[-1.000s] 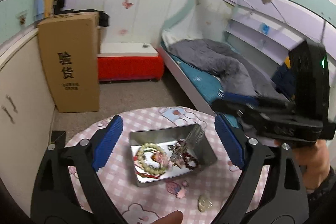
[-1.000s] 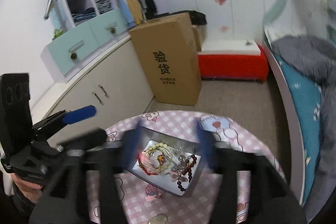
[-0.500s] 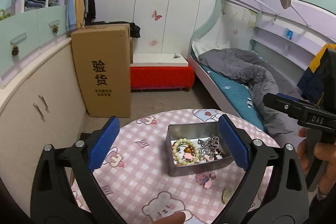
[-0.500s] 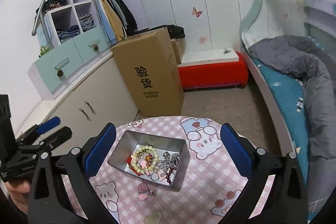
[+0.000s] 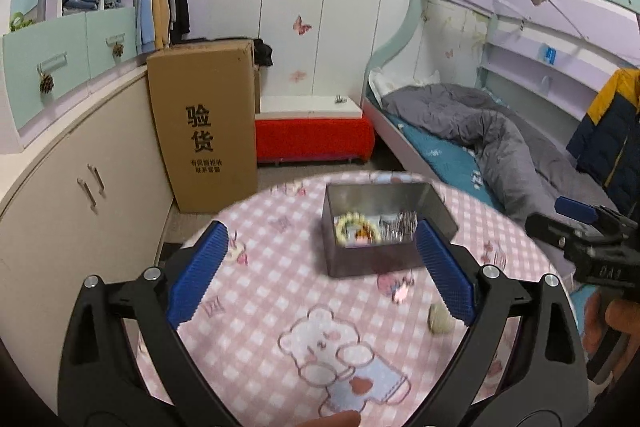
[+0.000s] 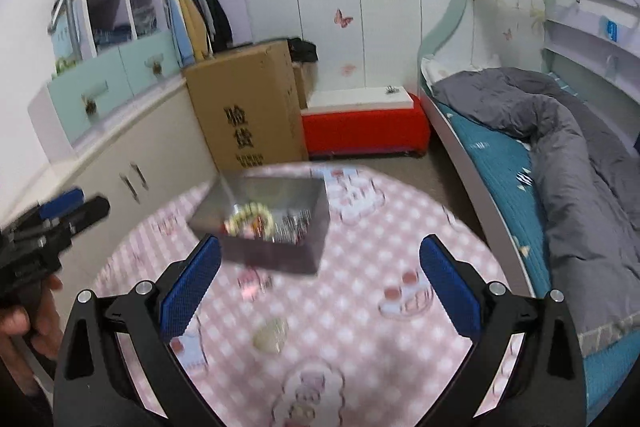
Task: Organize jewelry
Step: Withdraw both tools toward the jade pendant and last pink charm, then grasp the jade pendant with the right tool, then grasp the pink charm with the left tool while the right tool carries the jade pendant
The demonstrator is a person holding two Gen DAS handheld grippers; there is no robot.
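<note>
tin box (image 5: 376, 259): looking like dull grey metal, its inner walls giving off a soft sheen
bead bracelet (image 5: 357, 228): showing pale, glossy beads
table (image 5: 280, 291): wearing a soft matt cloth, pink-checked
left gripper (image 5: 320, 267) fingers (image 5: 198, 267): showing blue ribbed pads on matt black plastic
cardboard box (image 5: 204, 131): looking like plain matt brown card
quilt (image 5: 500, 143): lying as crumpled grey cloth

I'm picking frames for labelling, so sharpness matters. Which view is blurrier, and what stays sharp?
Right wrist view: heavier motion blur; the metal tin, its jewelry and the checked tablecloth smear, while the right tool stays crisp. Left wrist view: milder blur on the tin and cloth; left tool and cardboard box sharp. Both views bend lines, fisheye style.
</note>
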